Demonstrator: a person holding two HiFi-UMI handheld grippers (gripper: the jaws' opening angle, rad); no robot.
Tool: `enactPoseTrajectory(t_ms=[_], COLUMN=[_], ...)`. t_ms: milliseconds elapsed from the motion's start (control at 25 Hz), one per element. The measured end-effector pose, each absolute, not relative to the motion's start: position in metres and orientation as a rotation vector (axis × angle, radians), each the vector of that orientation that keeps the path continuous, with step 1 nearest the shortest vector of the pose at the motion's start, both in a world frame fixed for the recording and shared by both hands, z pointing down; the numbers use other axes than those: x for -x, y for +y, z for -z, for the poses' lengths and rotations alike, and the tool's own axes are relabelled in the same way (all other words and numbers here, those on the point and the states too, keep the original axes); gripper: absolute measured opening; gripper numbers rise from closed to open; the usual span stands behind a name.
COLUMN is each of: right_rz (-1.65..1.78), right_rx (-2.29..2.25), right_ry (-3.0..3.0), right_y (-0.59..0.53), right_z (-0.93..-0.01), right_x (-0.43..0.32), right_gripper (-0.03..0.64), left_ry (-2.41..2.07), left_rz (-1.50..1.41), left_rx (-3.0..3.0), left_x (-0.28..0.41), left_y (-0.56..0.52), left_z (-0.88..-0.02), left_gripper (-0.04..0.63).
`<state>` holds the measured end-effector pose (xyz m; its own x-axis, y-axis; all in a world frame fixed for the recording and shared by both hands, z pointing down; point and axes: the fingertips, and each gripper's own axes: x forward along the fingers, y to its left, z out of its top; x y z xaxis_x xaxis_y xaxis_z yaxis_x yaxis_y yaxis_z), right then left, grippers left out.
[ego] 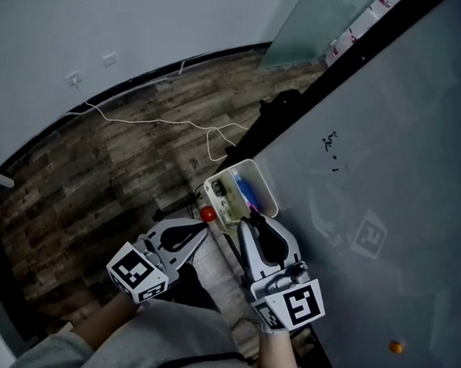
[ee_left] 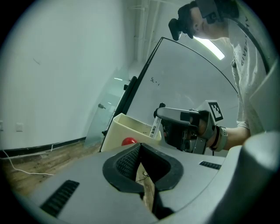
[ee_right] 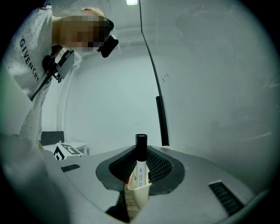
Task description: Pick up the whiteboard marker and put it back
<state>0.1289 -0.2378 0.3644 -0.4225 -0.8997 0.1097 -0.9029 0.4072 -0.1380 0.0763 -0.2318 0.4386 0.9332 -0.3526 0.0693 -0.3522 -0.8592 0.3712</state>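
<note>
Marker [ee_right: 141,162] stands upright, black cap on top, pinched between the pads of the right claw [ee_right: 140,173]. Its lower end dips into the cream bin [ego: 266,186] at the whiteboard's [ego: 390,151] lower edge. The left claw [ee_left: 141,170] hangs just beside the bin, jaws pressed almost together and holding nothing, with wooden floor [ego: 120,179] showing through the slit. A red ball [ego: 207,214] sits against the bin's near wall.
</note>
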Motion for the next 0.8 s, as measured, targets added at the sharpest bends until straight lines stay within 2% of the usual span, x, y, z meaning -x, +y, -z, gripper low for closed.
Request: enactPoseTrajectory(t_ms=[800], right_rz=[-0.225], right_rx=[-1.661], right_ry=[-2.611], right_y=[-0.241], right_z=[-0.383], right_x=[-0.125], right_gripper=[0.080], left_ry=[-0.512], left_rz=[-0.022], left_rx=[-2.667], left_x=[-0.080], left_y=[-0.224], left_z=[-0.462], left_gripper=[0.015])
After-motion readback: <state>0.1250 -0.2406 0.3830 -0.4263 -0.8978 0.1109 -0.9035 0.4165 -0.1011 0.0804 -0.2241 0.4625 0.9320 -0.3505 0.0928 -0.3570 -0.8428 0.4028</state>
